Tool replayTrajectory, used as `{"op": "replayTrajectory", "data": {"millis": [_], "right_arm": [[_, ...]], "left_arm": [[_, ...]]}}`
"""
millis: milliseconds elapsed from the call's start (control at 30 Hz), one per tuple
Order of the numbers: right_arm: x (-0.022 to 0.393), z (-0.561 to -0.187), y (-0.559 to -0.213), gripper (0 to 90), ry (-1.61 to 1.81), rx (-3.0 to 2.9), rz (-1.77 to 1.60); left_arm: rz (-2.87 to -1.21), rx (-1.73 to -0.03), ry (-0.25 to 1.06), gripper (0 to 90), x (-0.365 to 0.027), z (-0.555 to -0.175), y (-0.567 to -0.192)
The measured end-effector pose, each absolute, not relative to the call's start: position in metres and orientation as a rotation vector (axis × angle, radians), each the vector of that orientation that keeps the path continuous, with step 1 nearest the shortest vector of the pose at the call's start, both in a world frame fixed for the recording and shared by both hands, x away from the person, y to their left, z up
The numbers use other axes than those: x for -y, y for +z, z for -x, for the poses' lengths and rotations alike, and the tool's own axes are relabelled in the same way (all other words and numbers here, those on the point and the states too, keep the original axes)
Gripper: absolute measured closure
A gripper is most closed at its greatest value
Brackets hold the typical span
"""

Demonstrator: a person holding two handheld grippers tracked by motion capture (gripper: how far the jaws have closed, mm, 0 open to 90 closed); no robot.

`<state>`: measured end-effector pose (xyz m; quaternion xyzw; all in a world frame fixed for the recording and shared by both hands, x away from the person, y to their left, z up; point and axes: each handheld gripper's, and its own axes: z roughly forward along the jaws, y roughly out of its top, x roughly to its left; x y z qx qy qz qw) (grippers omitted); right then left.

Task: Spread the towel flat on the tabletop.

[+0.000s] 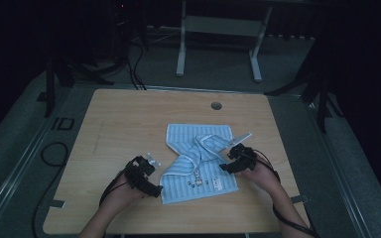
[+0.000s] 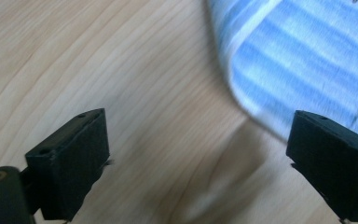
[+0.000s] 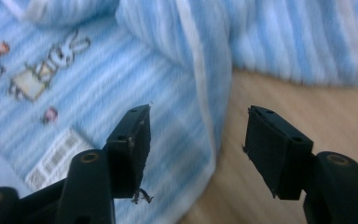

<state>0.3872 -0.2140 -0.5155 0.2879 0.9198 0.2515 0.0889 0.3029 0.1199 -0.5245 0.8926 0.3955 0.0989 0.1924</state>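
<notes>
Towel [image 1: 198,161]: blue-striped, spread on the worktop [image 1: 124,119], near its middle and toward the right; upper part bunched into a fold running across the middle; lower part flat, with small printed figures and a white label [image 3: 56,161].
Left tool [image 1: 146,173]: just left of the towel's lower left edge, over bare wood; released, jaws wide apart with nothing between them; towel's rounded edge [image 2: 242,100] seen past the right-hand jaw, apart from it.
Right tool [image 1: 235,158]: at the towel's right edge, beside the bunched fold; jaws partly apart, not pressing on anything; in the right gripper view [image 3: 196,140], towel's white-bordered edge between the jaws, one jaw over the cloth, the other over bare wood.
Hands: left hand [image 1: 124,191] below and left of the towel, right hand [image 1: 260,173] just right of it, both coming in from the near edge.
Worktop: pale wood, round hole [image 1: 216,105] beyond the towel's far edge.
Cable [image 1: 52,153]: looped on the floor, well left of the towel.
</notes>
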Motion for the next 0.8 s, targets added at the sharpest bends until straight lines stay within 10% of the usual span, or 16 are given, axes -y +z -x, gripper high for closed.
{"op": "replayTrajectory", "data": {"millis": [800], "right_arm": [[0.163,-0.414,-0.5,65.2,0.744,-2.759,-0.738]], "left_arm": [[-2.569,-0.82,0.284,29.7,-0.014,-0.333,-0.51]]}}
